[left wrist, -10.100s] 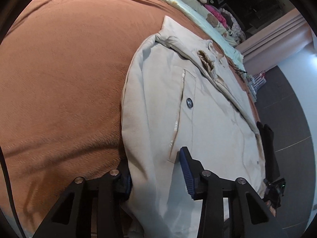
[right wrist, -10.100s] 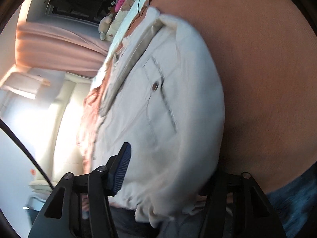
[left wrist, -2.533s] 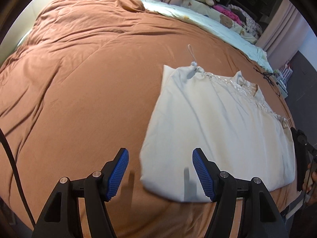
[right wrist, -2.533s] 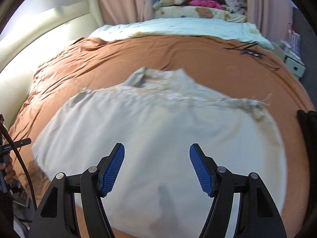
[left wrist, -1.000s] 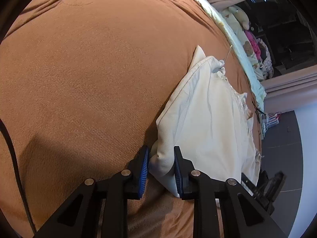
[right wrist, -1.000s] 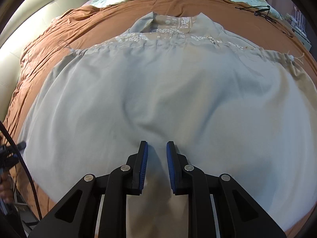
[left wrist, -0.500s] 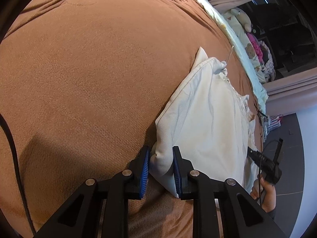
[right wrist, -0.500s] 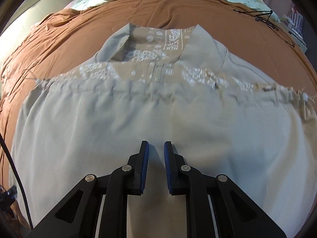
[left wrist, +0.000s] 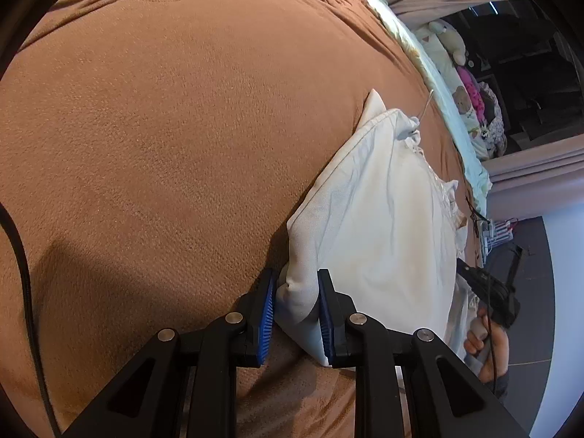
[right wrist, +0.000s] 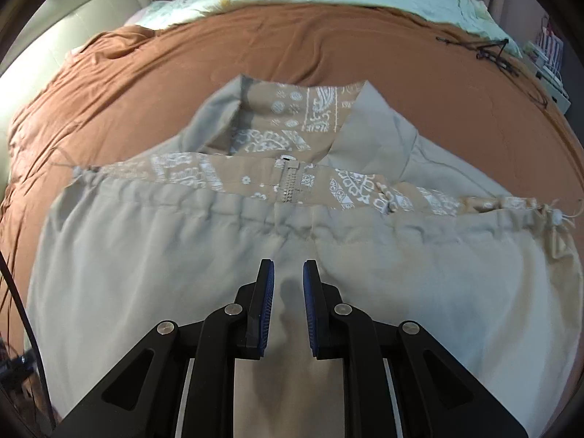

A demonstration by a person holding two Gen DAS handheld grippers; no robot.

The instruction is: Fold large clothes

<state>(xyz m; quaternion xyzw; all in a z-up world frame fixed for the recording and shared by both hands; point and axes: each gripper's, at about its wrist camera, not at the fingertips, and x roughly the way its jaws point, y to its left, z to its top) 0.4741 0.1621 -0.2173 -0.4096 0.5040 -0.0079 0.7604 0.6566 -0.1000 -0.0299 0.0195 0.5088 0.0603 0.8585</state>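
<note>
Left tongs [left wrist: 294,308]: clamped on the near corner of the folded beige jacket [left wrist: 379,226], cloth pinched between both blue pads.
Bedspread [left wrist: 164,127]: brown, wide and bare to the left of the jacket's edge.
Jacket position: it lies flat on the bed; the hem with drawstring [right wrist: 558,219] reaches across, the collar [right wrist: 303,109] points to the pillows.
Right tongs [right wrist: 285,304]: over the jacket's middle, the jaws are opening with a narrow gap, and no cloth is seen pinched between them.
Right edge: a hand [left wrist: 487,343] beside the bed, holding the other tool.
</note>
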